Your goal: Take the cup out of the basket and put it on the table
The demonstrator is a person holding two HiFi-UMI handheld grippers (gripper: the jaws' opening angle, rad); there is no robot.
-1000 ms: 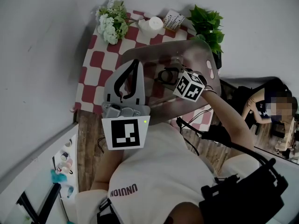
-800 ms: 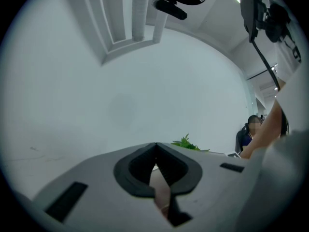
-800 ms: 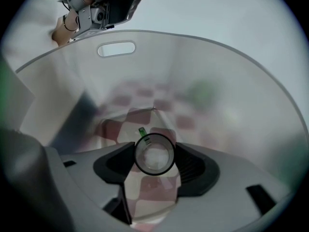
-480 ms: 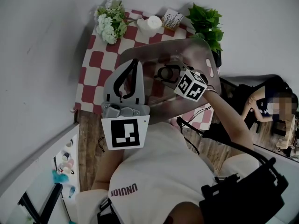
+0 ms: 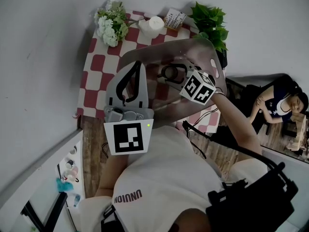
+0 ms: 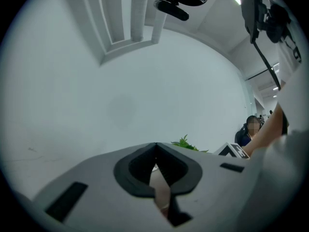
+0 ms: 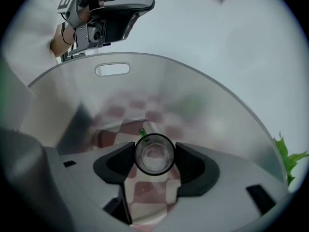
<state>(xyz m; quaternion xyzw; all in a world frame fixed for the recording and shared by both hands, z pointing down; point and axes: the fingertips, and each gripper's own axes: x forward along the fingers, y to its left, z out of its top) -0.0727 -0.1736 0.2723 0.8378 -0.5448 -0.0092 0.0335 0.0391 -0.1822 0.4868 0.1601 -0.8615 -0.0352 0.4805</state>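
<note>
1. The basket (image 7: 203,88) is frosted, see-through plastic with a smooth curved wall and an oval handle slot (image 7: 112,70) in its far rim. The red-and-white checked cloth (image 5: 96,74) shows blurred through its floor.
2. The cup (image 7: 154,151) is clear glass, round, and seen mouth-on with a thin dark rim. It sits inside the basket, near the basket's middle.
3. My right claw (image 7: 155,159) reaches down into the basket. Its dark, scooped pads (image 7: 116,163) press the cup's wall from both sides, parted only by the cup's width.
4. I cannot tell whether the cup's base touches the basket floor, because the cup hides it. A small green mark just beyond the cup's rim is too small to make out.
5. My left claw (image 6: 155,151) is outside the basket, off its left side in the head view. Its jaws meet at the tips with nothing between them, and it points at a bare wall.
6. Beyond the basket, white flowers (image 5: 110,23) and a leafy plant (image 5: 210,21) stand at the cloth's far edge.
</note>
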